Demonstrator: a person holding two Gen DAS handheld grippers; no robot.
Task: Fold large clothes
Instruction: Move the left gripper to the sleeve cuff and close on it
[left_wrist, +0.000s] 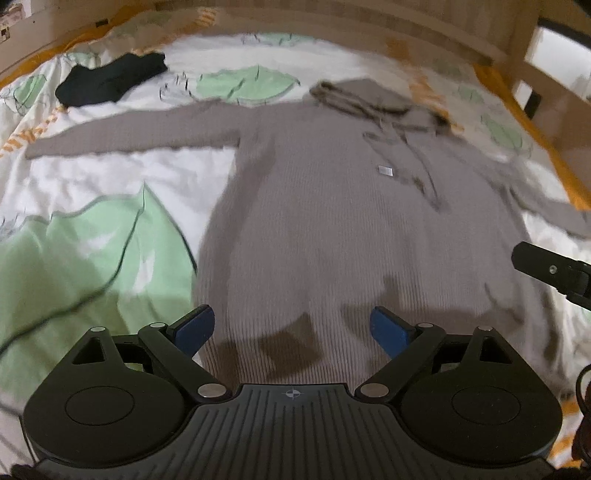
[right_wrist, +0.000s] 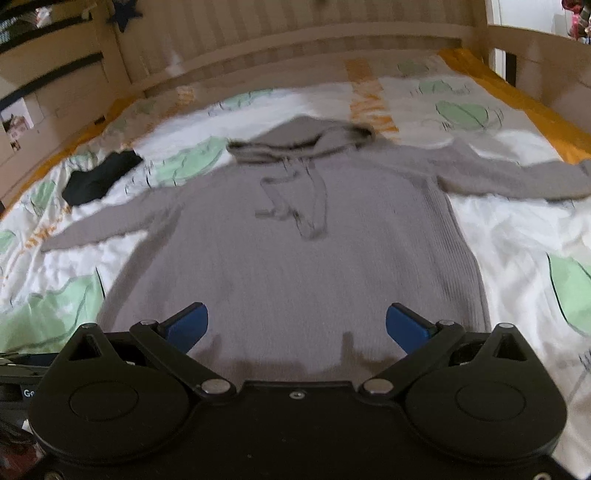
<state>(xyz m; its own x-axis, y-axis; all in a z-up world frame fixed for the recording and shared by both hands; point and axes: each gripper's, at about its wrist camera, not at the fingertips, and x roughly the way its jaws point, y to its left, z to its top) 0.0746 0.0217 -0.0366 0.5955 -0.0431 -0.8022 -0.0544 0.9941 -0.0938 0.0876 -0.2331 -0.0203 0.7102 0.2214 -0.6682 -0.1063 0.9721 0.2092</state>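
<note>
The grey hooded sweater (right_wrist: 295, 251) is spread flat, apparently unfolded. Left gripper (left_wrist: 291, 328) and right gripper (right_wrist: 295, 325) are held spread, empty; a sleeve (right_wrist: 517, 177) must be grasped next.

A grey ribbed knit hoodie (right_wrist: 295, 258) lies flat, front up, on the bed. Its hood sits at 12 o'clock, its 2 sleeves reach toward 9 and 3 o'clock, and its drawstrings trail down the chest, apparently loose.

Matt ribbed knit hoodie (right_wrist: 295, 258)
</note>
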